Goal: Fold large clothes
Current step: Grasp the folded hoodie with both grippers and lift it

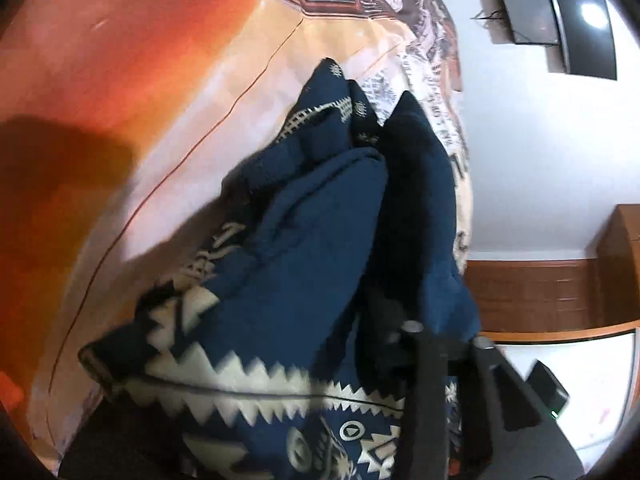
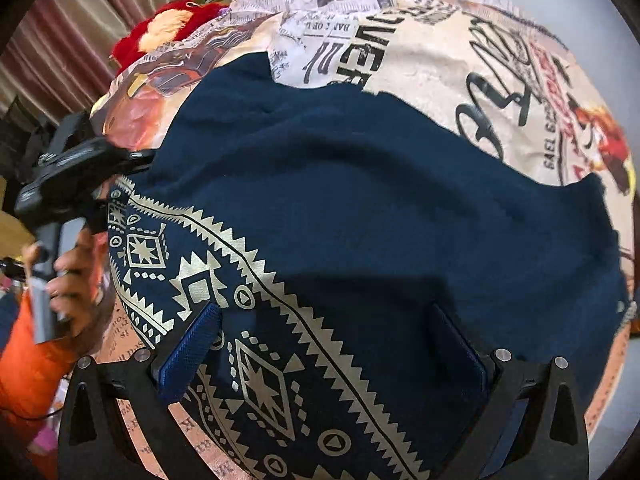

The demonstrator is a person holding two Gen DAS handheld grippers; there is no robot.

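My right claw (image 2: pixel 324 344) hangs spread over the navy garment (image 2: pixel 360 208); my left claw (image 2: pixel 136 160) pinches it above the newsprint bedsheet (image 2: pixel 460 64), beside a white wall (image 1: pixel 540 160).

Matt navy knit garment (image 2: pixel 360 208) on smooth printed cloth bedsheet (image 2: pixel 440 60).

bare hand (image 2: pixel 74 280), orange sleeve (image 2: pixel 28 372)

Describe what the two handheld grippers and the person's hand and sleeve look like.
The right gripper has a black angular frame with silver round bolts and two blue textured finger pads. The left gripper is a black plastic body on a grey handle, gripped by a bare hand with an orange sleeve. In its own view, blurred black parts with silver bolts show.
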